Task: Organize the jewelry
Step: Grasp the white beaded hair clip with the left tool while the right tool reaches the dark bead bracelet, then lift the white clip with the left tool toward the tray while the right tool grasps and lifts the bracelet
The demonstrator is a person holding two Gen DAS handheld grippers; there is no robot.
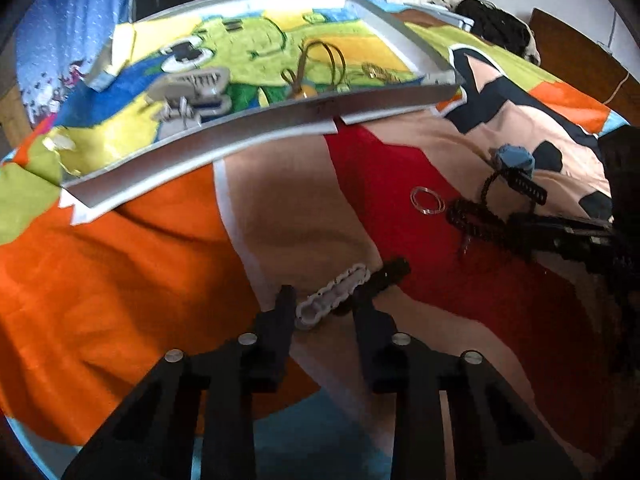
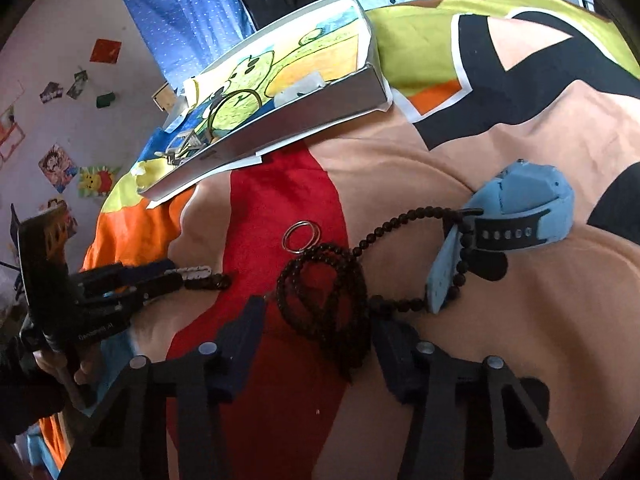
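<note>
A shallow white box point(image 1: 256, 130) with a colourful cartoon lining lies on the bedspread; in it are grey hair clips point(image 1: 192, 90) and gold bangles point(image 1: 320, 60). My left gripper point(image 1: 324, 300) is open, its fingers on either side of a white and black bracelet point(image 1: 334, 294). My right gripper point(image 2: 316, 320) is open around a coiled black bead necklace point(image 2: 324, 292). Two thin silver rings point(image 2: 301, 236) lie on the red patch. A blue watch point(image 2: 516, 204) with a black strap lies to the right.
The colourful bedspread point(image 1: 120, 260) covers the whole work area. A dark bundle point(image 1: 496, 28) lies at the far right of the bed. Cartoon stickers point(image 2: 60, 168) are on the wall at left. The box also shows in the right wrist view point(image 2: 280, 116).
</note>
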